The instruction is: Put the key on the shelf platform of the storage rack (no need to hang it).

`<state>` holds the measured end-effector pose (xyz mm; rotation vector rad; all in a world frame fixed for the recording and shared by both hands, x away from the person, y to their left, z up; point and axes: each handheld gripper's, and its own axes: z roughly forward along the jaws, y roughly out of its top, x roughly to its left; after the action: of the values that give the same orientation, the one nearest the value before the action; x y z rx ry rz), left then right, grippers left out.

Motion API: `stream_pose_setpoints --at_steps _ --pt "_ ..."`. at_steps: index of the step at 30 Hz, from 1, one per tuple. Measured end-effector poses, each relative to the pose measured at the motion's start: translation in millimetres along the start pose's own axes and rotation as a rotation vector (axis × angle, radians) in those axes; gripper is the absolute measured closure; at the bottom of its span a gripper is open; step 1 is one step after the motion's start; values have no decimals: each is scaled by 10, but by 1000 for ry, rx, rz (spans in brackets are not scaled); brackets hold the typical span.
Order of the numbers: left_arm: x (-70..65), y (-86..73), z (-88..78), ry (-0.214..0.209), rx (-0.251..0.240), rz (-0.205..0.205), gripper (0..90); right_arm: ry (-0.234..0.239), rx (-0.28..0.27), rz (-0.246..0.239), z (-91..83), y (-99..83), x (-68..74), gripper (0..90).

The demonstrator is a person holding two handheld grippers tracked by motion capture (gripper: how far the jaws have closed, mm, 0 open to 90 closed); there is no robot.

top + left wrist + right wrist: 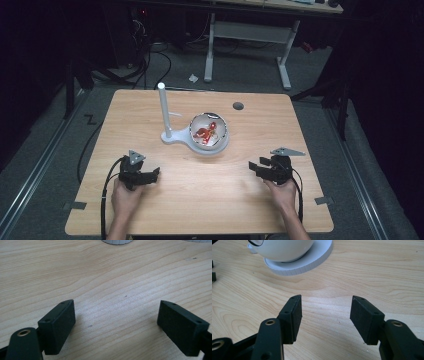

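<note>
Btwn tongs (150,176) (256,167) — bowl (209,131), post (163,110).

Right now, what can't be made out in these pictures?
- Red item in the bowl: too small in the high view to identify.
- Bowl's inside: cut off by the top edge of the right gripper view.
- Stand: cut to a sliver by the left gripper view's top edge.

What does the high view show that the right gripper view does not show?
High view alone: the red thing inside the white bowl, the upright white post beside it, both hands, the left gripper and the floor. Right gripper view alone: the pads of the right gripper up close, standing apart with nothing between them. Both: the bowl on its white base and the wooden table.
</note>
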<state>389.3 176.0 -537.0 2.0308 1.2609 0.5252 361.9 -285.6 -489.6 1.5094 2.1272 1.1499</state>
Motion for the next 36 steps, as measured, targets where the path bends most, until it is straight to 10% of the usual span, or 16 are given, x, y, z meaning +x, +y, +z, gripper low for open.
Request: stream_pose_setpoints --at_steps 36 --pt "-3 -2 -2 2 -1 -1 154 -150 32 -74 303 -262 -48 416"
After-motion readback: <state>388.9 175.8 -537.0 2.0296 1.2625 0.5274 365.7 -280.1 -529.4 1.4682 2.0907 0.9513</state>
